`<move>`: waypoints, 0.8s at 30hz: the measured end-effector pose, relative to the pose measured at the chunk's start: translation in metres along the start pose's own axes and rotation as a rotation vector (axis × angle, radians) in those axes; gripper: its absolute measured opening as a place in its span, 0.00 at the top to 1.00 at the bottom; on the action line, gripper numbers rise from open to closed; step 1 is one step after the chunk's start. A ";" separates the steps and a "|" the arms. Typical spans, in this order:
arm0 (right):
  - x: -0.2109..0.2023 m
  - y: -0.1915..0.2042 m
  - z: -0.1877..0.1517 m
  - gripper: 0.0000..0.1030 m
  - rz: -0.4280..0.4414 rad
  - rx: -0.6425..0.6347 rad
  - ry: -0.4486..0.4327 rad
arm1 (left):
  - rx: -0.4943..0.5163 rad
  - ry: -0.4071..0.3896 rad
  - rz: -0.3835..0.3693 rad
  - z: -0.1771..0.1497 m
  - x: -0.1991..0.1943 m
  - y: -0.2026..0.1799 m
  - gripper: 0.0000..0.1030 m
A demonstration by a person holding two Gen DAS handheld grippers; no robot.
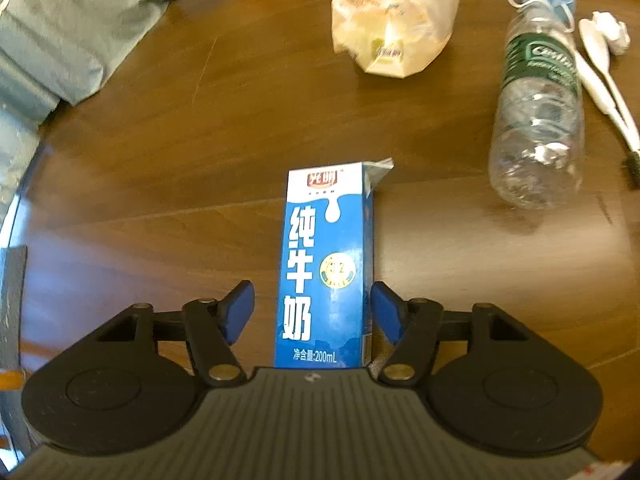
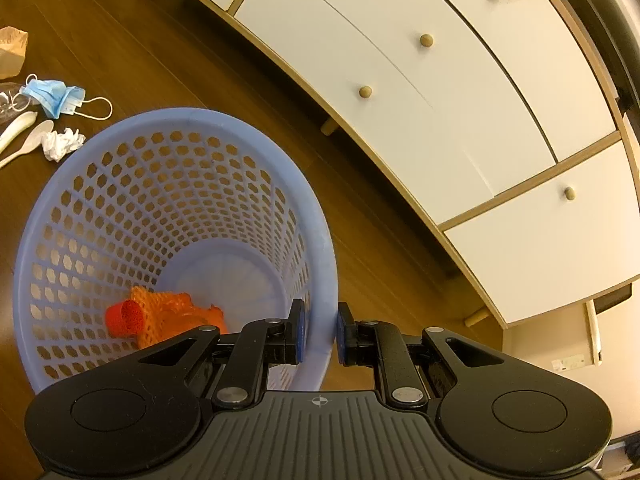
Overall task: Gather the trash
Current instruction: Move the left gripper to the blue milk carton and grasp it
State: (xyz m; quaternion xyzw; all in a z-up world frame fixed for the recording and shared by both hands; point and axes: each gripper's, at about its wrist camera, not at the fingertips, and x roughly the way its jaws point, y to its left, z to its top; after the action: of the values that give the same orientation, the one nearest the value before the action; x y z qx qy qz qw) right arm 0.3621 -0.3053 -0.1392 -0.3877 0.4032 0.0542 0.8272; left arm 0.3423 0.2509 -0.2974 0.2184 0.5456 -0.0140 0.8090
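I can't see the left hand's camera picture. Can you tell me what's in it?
A blue milk carton lies on the brown wooden floor between the open left gripper. Farther off lie a crumpled plastic bottle, a bread bag and white spoons.

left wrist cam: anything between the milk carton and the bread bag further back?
Nothing. In the left wrist view, the stretch from the milk carton up to the bread bag is bare wooden floor. The plastic bottle lies off to the right.

Blue-white milk carton [image 1: 326, 268]; lilac perforated basket [image 2: 120, 200]; orange mesh [image 2: 160, 316]; brown woodgrain floor [image 1: 160, 180].
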 end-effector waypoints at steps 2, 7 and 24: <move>-0.001 0.001 0.000 0.89 0.000 -0.004 -0.002 | -0.004 0.006 -0.006 0.000 0.005 -0.002 0.51; -0.002 0.001 0.000 0.89 0.000 -0.008 -0.008 | 0.055 -0.028 0.003 0.004 -0.004 -0.011 0.56; 0.000 0.012 0.017 0.89 -0.037 -0.022 0.014 | 0.248 -0.483 -0.230 0.096 -0.201 -0.111 0.56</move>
State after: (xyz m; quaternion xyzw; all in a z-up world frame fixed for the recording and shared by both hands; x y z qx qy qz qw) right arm 0.3678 -0.2851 -0.1403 -0.4047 0.4010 0.0407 0.8208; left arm 0.3161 0.0712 -0.1263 0.2426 0.3524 -0.2238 0.8757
